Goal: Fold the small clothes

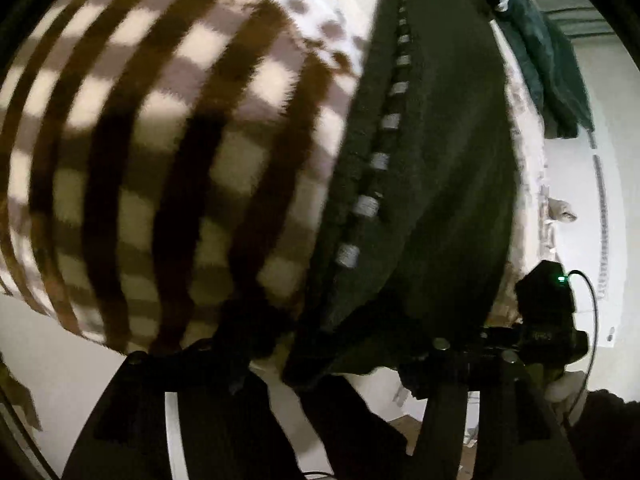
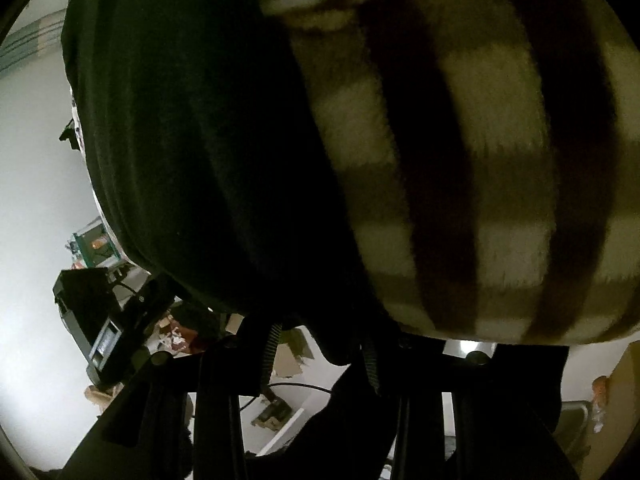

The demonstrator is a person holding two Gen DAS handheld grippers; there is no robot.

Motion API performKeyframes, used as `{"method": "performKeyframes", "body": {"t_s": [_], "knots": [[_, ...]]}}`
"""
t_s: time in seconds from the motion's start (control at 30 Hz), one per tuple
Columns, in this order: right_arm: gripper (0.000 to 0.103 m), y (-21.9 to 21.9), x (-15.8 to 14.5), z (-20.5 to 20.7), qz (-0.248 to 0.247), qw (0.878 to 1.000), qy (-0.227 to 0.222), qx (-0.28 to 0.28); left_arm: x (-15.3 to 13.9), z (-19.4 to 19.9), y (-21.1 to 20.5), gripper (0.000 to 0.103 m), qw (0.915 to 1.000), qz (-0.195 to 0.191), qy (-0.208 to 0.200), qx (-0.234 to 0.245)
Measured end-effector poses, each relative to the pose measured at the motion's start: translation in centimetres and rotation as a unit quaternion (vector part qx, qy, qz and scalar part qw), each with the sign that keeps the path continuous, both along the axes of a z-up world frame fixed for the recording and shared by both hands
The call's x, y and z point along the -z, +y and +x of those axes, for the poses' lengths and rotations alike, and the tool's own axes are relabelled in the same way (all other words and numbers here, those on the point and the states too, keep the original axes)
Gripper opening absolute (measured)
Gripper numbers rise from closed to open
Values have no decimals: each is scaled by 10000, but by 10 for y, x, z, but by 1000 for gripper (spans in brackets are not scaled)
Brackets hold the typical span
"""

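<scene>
- We are looking at a dark green garment (image 1: 432, 168) lying on a fuzzy blanket (image 1: 160, 152) checked in brown, grey and cream; its long axis is running from the near edge of the bed up and away from both cameras.
- In the left wrist view a seam trimmed with pale grey dashes is following that same line, leaning slightly toward the right as it recedes.
- The near end of the garment is hanging over the blanket's edge, draping down to the fingers of both grippers.
- The left gripper (image 1: 320, 380) is sitting partly apart, with dark cloth drooping into the gap; we cannot tell whether its pads are pressing on it.
- The right gripper (image 2: 320, 384) is also standing partly apart, with a fold of the garment (image 2: 192, 128) sagging between its fingers; we cannot tell its grip either.
- In the right wrist view the garment is lying left of the blanket (image 2: 500, 160), touching it.
</scene>
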State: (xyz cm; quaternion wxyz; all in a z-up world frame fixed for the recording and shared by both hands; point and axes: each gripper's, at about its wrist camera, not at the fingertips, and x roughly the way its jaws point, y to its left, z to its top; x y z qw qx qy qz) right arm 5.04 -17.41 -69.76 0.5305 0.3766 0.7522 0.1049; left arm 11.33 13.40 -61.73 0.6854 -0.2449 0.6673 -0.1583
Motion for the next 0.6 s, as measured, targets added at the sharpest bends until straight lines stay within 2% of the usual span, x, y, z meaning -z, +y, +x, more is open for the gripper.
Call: {"method": "performKeyframes", "body": {"t_s": [0.03,0.07,0.1,0.23,0.37,0.6], "knots": [[17,1,-3,-2,40,10000,-27,48,-2,-4,-1,30,10000,52,38,39],[15,2,-6,-4,101,9999,-47,110,-4,-6,-2,18,10000,25,53,41],[14,2,-9,-6,108,9998,-69,151,-7,-10,0,10,10000,5,31,-13],[13,7,-30,-12,162,9992,-197,306,-22,-19,8,8,9993,-237,-10,-286],[13,7,-54,-14,399,9975,-340,474,-43,-23,7,5,9983,-474,-146,-304],[12,-7,-89,-10,740,9928,-588,734,-82,-7,6,5,9929,-1009,-386,-489]]}}
